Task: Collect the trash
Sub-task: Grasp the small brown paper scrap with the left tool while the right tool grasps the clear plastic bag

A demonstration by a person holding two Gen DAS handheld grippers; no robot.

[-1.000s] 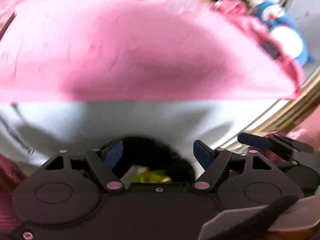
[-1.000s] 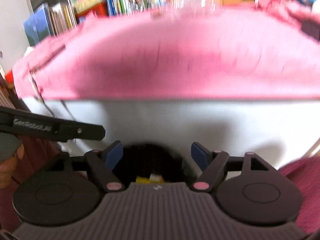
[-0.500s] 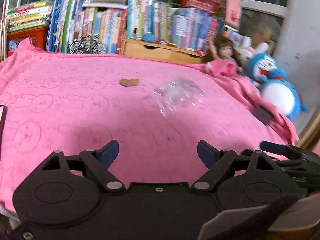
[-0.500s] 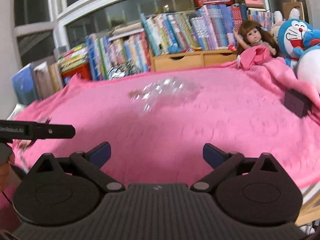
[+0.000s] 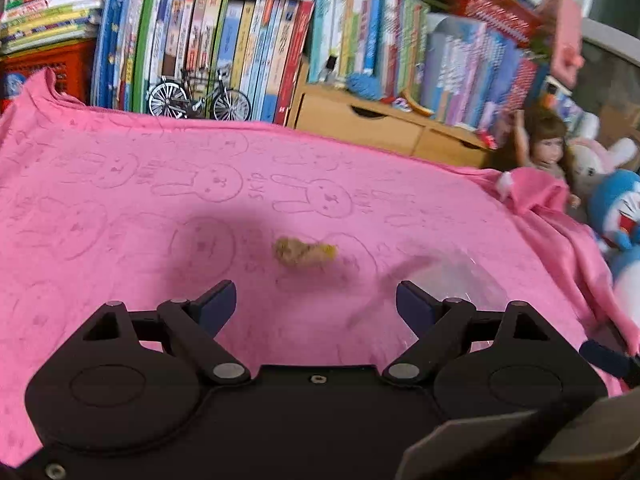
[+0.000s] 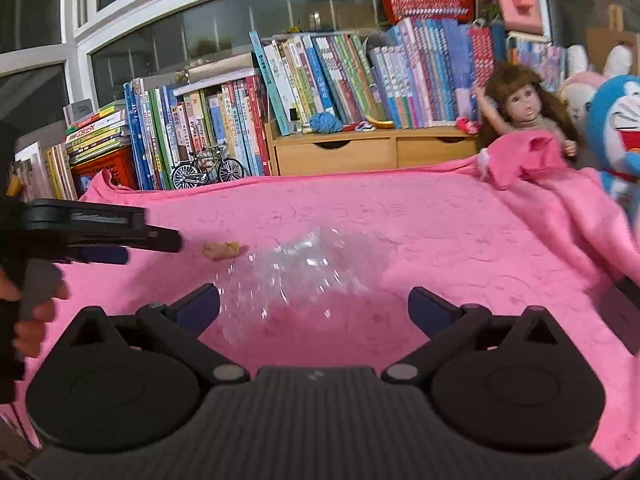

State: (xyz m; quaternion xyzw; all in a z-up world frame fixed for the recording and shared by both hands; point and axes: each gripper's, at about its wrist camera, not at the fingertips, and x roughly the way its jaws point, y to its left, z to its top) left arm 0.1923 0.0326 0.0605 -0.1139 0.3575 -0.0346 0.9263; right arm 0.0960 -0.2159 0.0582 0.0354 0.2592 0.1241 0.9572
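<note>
Hovering over trash on the pink blanket [image 6: 440, 216].
Lying ahead of spread, empty jaws: clear plastic wrapper [image 6: 304, 268] before right gripper [image 6: 314, 304], brown scrap [image 5: 304, 252] before left gripper [image 5: 316, 304], just beside each other.

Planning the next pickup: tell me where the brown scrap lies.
The brown scrap lies on the pink blanket, just ahead of the left hand-held gripper, with the clear plastic wrapper right of it.

A small crumpled tan scrap [image 6: 222, 249] lies on the pink rabbit-print cloth [image 6: 440, 232], a crinkled clear plastic wrapper [image 6: 304, 268] just at its four o'clock; upright books [image 6: 320, 80] at twelve.
</note>
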